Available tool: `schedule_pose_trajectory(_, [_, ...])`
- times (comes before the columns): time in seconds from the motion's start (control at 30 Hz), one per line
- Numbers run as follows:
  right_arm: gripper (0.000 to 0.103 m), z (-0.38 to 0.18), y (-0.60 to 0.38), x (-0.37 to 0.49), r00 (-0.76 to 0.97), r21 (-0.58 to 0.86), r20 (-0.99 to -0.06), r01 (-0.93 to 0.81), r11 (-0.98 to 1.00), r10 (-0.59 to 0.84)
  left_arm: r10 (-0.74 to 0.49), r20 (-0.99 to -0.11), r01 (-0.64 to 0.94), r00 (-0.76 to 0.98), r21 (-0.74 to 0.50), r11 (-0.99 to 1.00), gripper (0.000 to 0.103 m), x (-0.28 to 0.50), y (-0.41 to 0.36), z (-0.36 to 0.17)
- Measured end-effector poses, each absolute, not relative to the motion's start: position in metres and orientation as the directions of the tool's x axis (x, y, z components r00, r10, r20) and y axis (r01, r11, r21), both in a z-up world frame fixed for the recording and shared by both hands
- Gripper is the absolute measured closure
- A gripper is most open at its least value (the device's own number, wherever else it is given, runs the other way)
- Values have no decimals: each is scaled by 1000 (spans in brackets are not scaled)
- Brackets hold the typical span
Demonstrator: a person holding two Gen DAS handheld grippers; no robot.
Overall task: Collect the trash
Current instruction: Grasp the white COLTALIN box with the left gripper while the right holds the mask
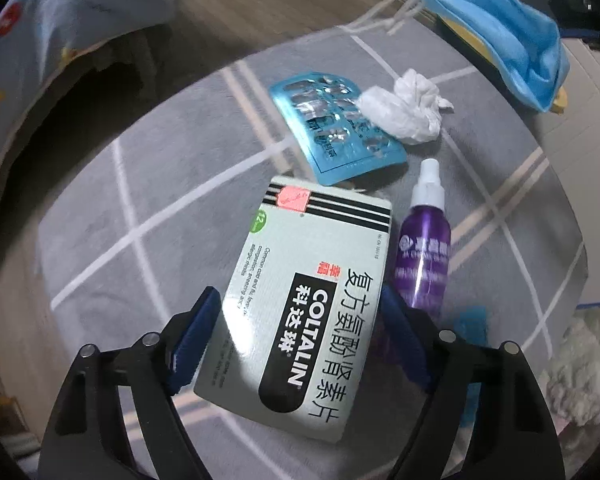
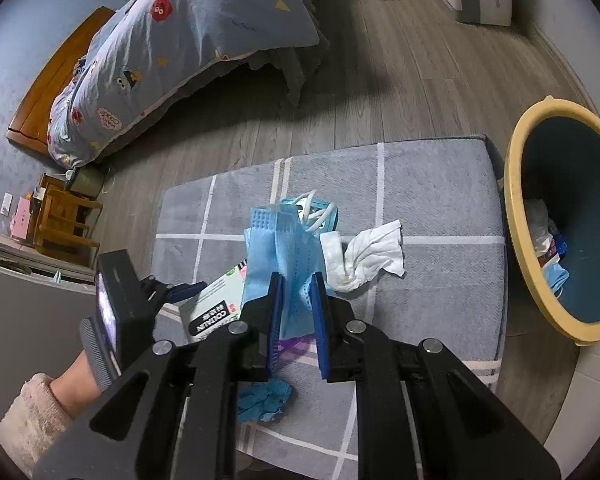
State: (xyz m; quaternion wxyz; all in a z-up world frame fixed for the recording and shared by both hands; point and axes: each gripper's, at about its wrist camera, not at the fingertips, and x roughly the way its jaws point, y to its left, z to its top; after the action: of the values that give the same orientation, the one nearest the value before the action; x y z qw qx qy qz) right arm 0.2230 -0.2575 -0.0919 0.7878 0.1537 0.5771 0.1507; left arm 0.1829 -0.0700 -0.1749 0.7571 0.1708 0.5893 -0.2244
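Two grippers are working over a grey checked cushion (image 2: 440, 200). The right gripper (image 2: 296, 300) is pinching a blue paper face mask (image 2: 276, 248) tight above it. The left gripper (image 1: 300, 320) is sitting wide open around a white cardboard medicine box (image 1: 300, 300), lying beside a purple spray bottle (image 1: 422, 252). Near them, a yellow-rimmed trash bin (image 2: 516, 200) is standing on the floor.

The flat white cardboard medicine box (image 1: 300, 300) carries the brand "COLTALIN" in white on a black band beside "科达琳", the large Chinese name "复方氨酚肾素片", a "12" in a green circle, and small English print starting "Common cold and flu". Lettering on the purple plastic spray bottle (image 1: 422, 256) is too blurred to read.
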Motion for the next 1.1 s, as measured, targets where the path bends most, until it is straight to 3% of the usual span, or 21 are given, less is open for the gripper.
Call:
schedule_pose_trajectory(0.23, [89,-79,-252,216,311,400,-861,-78,913,403,-72,-965,459,251,53,887,24,173,-45,-155])
schedule_pose_trajectory(0.6, [89,-60,-267,212,385,378,-844,-68,923,374,-154,-874,321,461,3,947,24,191,-33,-80])
schedule_pose_trajectory(1.1, [89,-78,-303,225,397,323,-867,-12,946,301,-227,-829,352,512,-40,935,24,215,-68,-56])
